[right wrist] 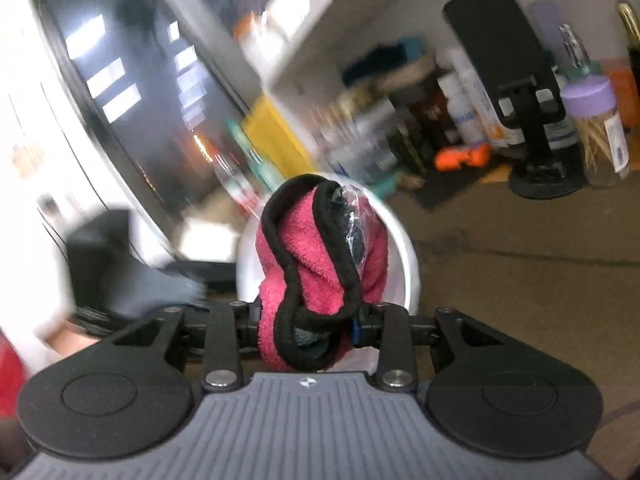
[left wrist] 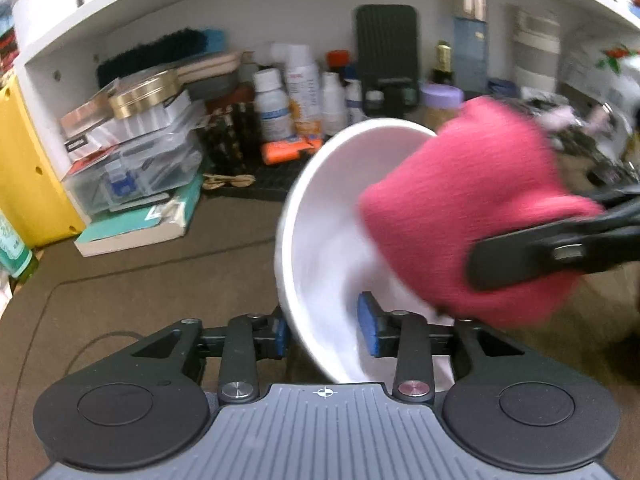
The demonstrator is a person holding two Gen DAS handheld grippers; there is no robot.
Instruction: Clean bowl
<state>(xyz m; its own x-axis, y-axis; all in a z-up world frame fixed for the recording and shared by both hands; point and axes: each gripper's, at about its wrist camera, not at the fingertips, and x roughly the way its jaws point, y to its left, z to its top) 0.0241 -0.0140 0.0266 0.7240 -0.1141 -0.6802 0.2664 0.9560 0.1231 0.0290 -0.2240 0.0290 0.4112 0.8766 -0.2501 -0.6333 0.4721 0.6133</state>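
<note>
The white shelf unit (left wrist: 132, 4) is arching over everything from nine o'clock round to three in the left wrist view, smooth painted board crammed with clutter. Below it the brown table mat (left wrist: 132, 280) is spreading flat and matte. At nine o'clock a yellow panel (left wrist: 24, 168) is standing, and beside it clear plastic boxes (left wrist: 136, 160) are piling on a teal book (left wrist: 136, 228). At twelve o'clock white bottles (left wrist: 298, 96) are crowding together, their labels too blurred to read, with a ribbed black phone stand (left wrist: 386, 56) just to the right. An orange packet (left wrist: 290, 148) is lying in front of them.

Now the white bowl (left wrist: 332, 240), smooth and round, is tipping on its side at centre, mouth facing three o'clock. The left gripper (left wrist: 325, 328) is straddling its rim, one blue pad (left wrist: 367, 326) inside, the other outside, fingers apart and not visibly pressing the wall.

The pink cloth (left wrist: 472, 216), fuzzy terry with black piping, is bunching at the bowl's mouth and blocking the far rim. In the right wrist view the right gripper (right wrist: 306, 326) is squeezing that cloth tight between its fingers, bowl directly behind at twelve o'clock. A lilac-lidded jar (right wrist: 598, 128) of toothpicks is standing at two o'clock.
</note>
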